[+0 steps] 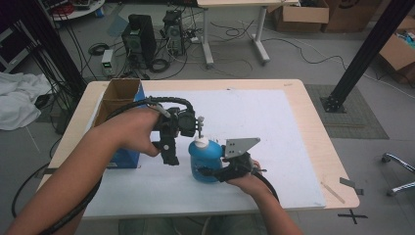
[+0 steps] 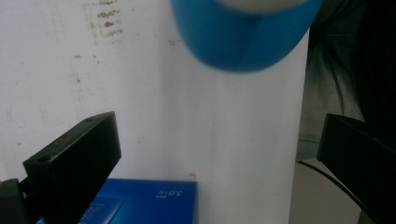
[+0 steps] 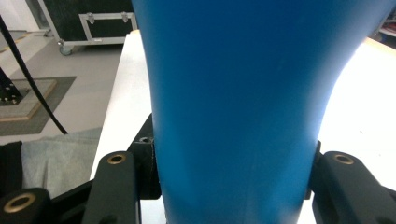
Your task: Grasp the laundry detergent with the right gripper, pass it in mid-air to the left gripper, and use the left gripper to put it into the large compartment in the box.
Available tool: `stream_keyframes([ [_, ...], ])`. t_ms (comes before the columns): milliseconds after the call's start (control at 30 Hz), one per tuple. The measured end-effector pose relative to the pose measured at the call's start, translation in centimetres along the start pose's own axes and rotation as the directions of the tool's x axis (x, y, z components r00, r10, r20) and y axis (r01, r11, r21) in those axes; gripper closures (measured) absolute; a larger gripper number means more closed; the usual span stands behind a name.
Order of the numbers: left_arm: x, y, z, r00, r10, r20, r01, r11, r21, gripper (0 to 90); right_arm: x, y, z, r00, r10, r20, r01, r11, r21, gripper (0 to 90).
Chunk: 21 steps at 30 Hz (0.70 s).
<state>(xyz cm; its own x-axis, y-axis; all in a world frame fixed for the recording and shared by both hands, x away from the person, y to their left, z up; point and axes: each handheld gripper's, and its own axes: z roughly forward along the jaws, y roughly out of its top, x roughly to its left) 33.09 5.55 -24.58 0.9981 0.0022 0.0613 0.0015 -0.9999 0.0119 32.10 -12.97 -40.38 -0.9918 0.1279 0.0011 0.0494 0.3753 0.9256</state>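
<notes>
A blue bottle (image 1: 205, 159) with a white cap stands upright on the white mat (image 1: 259, 117) near the table's front. My right gripper (image 1: 211, 172) comes in from the near right and is shut on the bottle's lower body; in the right gripper view the bottle (image 3: 233, 93) sits squeezed between the jaws of the right gripper (image 3: 233, 186). My left gripper (image 1: 172, 149) hangs just left of the bottle, pointing down at the mat. Its jaws stand wide apart in the left gripper view (image 2: 219, 154) with nothing between them, and the bottle (image 2: 243, 37) lies beyond them.
An open box (image 1: 120, 98) with blue sides and a cardboard inside stands at the table's left, close behind my left hand; its blue face (image 2: 140, 200) appears under the left jaws. Computers, cables and cardboard boxes lie on the floor beyond the table.
</notes>
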Motion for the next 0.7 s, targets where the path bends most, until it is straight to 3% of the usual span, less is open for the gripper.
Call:
stream_keyframes([
  [267,-0.5,0.4,-0.7,1.0000,0.002,-0.003,-0.002,0.9999,0.014,0.2,-0.2,0.9,2.2,0.9995,-0.010,-0.031,0.010,1.000,-0.009,45.1],
  [700,-0.9,0.9,0.0,0.9999,0.014,0.008,-0.015,0.9995,0.029,0.2,0.3,2.2,4.5,0.9963,-0.018,-0.084,0.016,0.999,-0.032,45.0],
])
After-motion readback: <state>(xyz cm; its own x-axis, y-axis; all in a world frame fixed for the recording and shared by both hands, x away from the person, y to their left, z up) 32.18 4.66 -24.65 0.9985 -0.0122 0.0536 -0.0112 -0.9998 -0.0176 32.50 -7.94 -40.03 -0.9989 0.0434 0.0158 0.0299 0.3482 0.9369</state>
